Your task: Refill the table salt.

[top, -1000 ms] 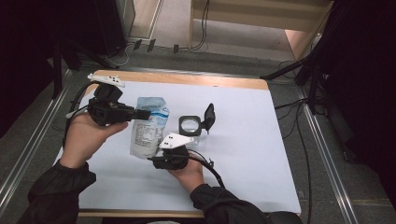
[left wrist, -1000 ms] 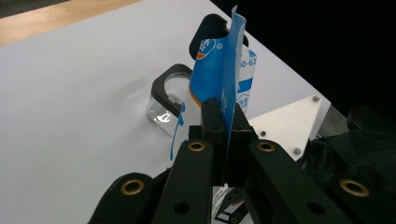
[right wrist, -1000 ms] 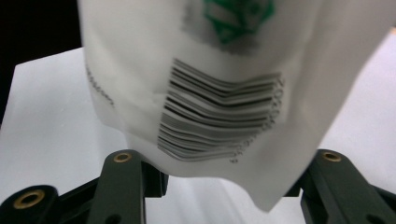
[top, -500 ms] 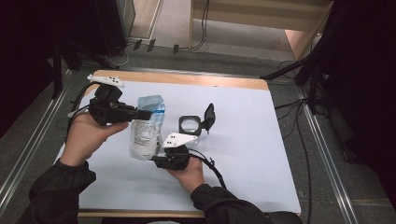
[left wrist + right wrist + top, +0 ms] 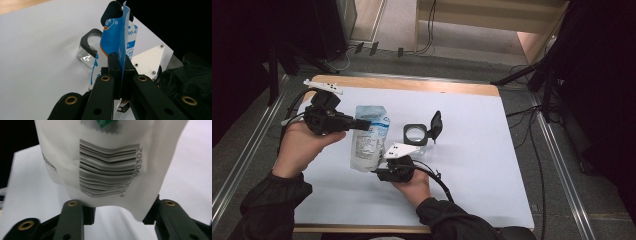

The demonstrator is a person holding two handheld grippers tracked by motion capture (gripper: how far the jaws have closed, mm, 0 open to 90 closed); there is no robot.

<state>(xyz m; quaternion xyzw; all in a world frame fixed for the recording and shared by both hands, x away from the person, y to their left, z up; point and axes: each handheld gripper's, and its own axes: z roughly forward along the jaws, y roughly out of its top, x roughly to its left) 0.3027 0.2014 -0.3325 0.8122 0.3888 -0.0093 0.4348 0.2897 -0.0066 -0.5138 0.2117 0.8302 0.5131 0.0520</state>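
Both grippers are black, the left gripper [image 5: 362, 123] and the right gripper [image 5: 377, 172], with brass-ringed jaw pivots. Each carries a white three-cornered plate and trails a black cable. The sleeves are dark.

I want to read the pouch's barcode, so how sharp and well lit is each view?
Right gripper view: the pouch is close and soft, its barcode slightly blurred. Left gripper view: its blue edge looks sharp, the far corner dark. High view: table evenly lit, surroundings dim.

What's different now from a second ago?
The pouch has been lifted from lying flat to nearly upright. The right gripper has just been opening, its jaws around the pouch's bottom. The left gripper stays clamped on its top; the jar hasn't moved.
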